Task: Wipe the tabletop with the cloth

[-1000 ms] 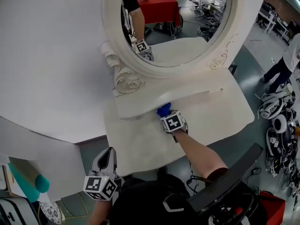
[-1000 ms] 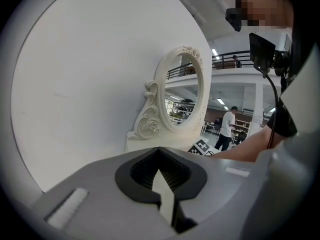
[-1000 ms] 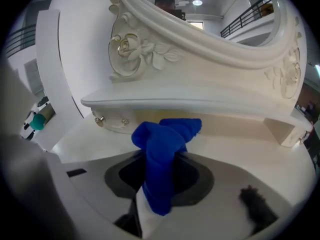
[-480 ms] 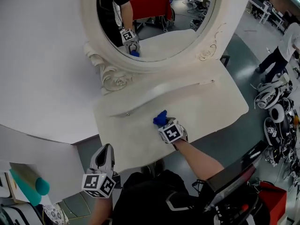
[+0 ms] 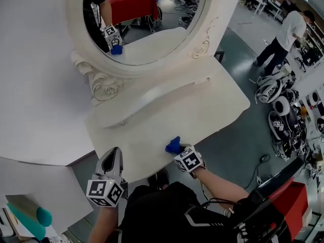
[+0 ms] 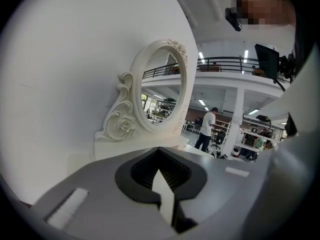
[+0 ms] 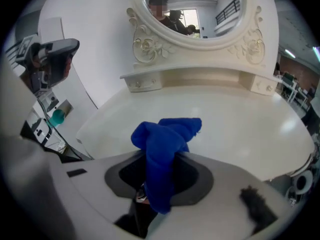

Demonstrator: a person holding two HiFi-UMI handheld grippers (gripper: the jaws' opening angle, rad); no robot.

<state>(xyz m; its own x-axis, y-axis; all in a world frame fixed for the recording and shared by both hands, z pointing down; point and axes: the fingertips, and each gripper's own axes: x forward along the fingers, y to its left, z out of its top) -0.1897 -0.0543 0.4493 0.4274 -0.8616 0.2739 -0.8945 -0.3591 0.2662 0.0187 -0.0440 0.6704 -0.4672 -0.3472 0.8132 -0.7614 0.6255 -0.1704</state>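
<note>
The fingers (image 7: 220,194) of the right gripper (image 7: 159,181) are closed tight on a blue cloth (image 7: 165,143). Its lower part is pinched between them, and its bunched top sticks out ahead of the tips. In the head view the cloth (image 5: 173,145) sits over the near edge of the cream tabletop (image 5: 207,103), just ahead of the right gripper (image 5: 178,152). Whether it presses on the surface cannot be told.

The fingers (image 6: 95,196) of the left gripper (image 6: 162,181) are brought together with nothing between them. In the head view the left gripper (image 5: 113,158) is at the tabletop's near left corner, well apart from the cloth, and points towards the back.

A low raised shelf (image 5: 147,99) runs along the back of the tabletop. On it stands an oval mirror (image 5: 147,19) in a carved white frame with rose scrolls, and its glass reflects the marker cube and the blue cloth. A plain white wall (image 5: 35,75) lies behind and to the left.

On the floor to the right a person in a white shirt (image 5: 286,34) stands near a pile of helmets (image 5: 276,97). A teal cylinder (image 5: 43,216) shows at the lower left.
</note>
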